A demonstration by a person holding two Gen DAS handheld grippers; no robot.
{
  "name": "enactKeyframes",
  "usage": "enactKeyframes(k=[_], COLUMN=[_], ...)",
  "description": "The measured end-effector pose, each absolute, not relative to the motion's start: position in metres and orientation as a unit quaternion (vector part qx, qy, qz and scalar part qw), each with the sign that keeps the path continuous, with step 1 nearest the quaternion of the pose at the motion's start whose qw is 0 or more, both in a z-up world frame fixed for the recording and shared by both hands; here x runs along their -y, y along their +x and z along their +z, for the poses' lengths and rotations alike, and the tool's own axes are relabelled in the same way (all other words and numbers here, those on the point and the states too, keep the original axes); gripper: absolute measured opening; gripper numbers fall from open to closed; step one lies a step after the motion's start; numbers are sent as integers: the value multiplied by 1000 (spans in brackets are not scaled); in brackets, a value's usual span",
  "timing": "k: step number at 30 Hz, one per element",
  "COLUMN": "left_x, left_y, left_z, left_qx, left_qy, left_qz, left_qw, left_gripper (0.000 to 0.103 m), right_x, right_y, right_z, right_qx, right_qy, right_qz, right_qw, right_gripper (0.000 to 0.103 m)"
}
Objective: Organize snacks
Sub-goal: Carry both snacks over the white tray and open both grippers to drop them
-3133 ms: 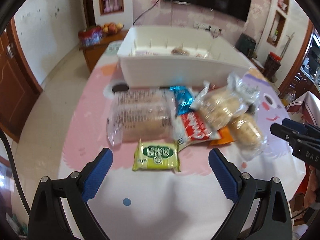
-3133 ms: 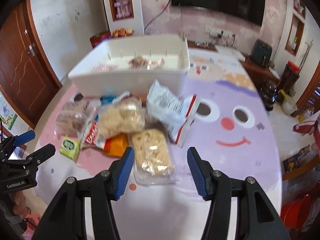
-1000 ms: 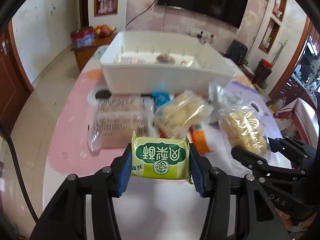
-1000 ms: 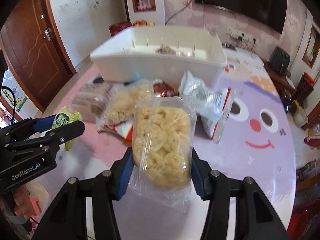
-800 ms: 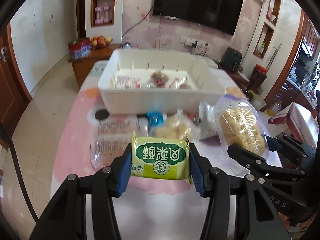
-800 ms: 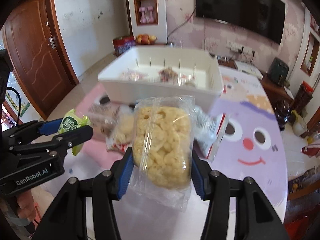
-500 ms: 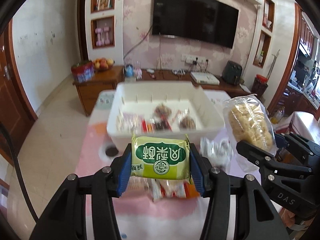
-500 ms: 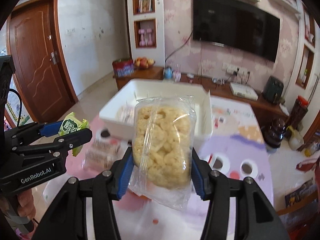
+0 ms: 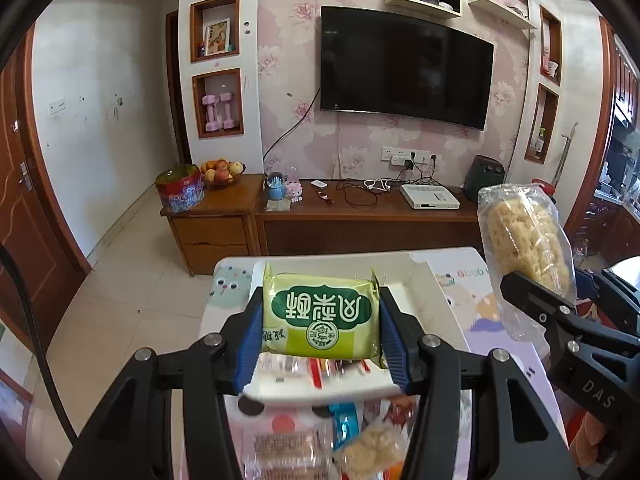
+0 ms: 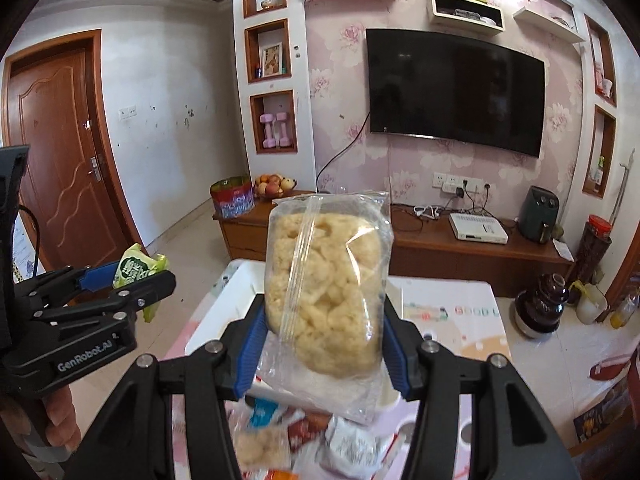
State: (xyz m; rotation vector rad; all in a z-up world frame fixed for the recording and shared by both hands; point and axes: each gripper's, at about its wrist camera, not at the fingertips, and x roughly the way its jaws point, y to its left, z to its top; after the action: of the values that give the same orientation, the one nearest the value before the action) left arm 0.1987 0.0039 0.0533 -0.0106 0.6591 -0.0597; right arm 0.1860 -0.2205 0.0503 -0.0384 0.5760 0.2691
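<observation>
Green snack packet (image 9: 320, 316), clamped flat between the blue pads of the left gripper (image 9: 320, 330) and carried clear of the desk (image 9: 500, 344), directly above the white bin (image 9: 416, 300). The grip across its short sides keeps the printed face toward the camera and the packet level, presumably so that it can be lowered into the bin without tipping. Clear bag of pale puffed snack (image 10: 326, 292), pinched at its lower half by the right gripper (image 10: 324, 340) and standing upright above the pads; it too hangs over the near part of the bin, to the right of the green packet. The soft film probably needs this broadside hold to avoid slipping. Both snacks appear to be in transit to the bin, which already holds a few wrapped items. Loose packets (image 9: 344, 432) lie on the desk just in front of the bin, not yet sorted.
</observation>
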Motion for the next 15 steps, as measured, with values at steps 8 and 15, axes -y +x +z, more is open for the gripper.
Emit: enactKeyframes(k=[8, 15], left_x=[-2, 3], left_y=[256, 290], left_z=[52, 31], left_qx=[-329, -344], left_qy=[-9, 5], left_qz=[-12, -2], left_qw=[944, 939], left_gripper=[51, 51], right_x=[209, 209], right_y=[235, 282], right_z=[62, 32], right_qx=[-281, -333], right_qy=[-20, -8], right_qz=[119, 104], right_qw=[952, 937], right_gripper=[53, 53])
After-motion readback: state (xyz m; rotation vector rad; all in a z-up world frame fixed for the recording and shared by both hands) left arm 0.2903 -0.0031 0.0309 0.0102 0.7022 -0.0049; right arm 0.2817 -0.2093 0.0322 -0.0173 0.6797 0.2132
